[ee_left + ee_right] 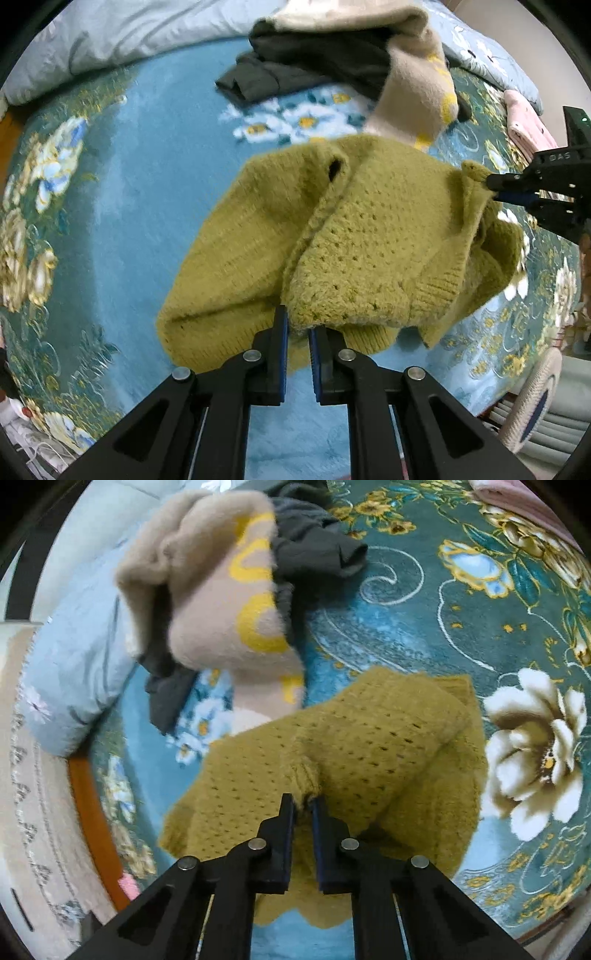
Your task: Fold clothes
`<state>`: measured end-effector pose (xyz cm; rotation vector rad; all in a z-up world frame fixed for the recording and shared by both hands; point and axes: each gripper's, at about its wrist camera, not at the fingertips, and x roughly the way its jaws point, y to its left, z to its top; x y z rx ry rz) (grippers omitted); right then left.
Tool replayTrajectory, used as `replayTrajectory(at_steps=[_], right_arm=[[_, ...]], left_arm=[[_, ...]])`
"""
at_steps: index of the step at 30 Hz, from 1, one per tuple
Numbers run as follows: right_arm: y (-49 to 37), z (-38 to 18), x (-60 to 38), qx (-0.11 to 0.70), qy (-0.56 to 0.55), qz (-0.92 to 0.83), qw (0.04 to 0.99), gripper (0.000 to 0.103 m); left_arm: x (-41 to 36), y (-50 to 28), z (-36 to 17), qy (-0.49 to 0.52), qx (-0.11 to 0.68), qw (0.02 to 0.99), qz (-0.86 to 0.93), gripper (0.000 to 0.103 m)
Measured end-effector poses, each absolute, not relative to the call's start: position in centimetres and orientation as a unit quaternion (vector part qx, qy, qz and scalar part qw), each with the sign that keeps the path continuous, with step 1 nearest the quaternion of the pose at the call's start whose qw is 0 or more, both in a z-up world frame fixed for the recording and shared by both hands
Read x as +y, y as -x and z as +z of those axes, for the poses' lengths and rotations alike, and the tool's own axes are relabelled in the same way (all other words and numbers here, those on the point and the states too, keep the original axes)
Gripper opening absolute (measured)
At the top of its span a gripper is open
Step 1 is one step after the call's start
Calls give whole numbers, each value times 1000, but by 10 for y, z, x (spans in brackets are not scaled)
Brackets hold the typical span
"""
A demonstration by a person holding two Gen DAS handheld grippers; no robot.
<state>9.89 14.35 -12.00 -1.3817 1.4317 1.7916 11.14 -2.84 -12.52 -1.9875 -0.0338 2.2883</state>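
Olive knit sweater (354, 236) bunched mid-bed on floral blue blanket (140, 206), left gripper (298, 325) pinching its near hem, right gripper (303, 801) clamped on a knit corner, beige and dark clothes pile (351, 48) just beyond, bare blanket leftward, bed edge right

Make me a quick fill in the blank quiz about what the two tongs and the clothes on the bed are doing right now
1. Both tongs, left and right, are shut on the ____ knit sweater.
2. The beige garment has ____ lettering.
3. Under the beige garment lies a dark ____ garment.
4. The clothes lie on a floral ____ blanket.

Missing words: green; yellow; grey; blue
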Motion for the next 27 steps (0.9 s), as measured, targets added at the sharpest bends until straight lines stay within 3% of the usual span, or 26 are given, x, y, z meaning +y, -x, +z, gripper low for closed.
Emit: replayTrajectory(at_steps=[8, 18, 27], right_arm=[[-130, -76, 150, 534, 409, 695, 252, 9], [-207, -169, 95, 635, 437, 569, 287, 7], [-199, -164, 101, 606, 459, 589, 275, 11]], left_arm=[[-33, -91, -80, 557, 7, 36, 830, 10], [-18, -91, -119, 605, 41, 46, 794, 10], [-16, -111, -137, 633, 62, 50, 770, 10]])
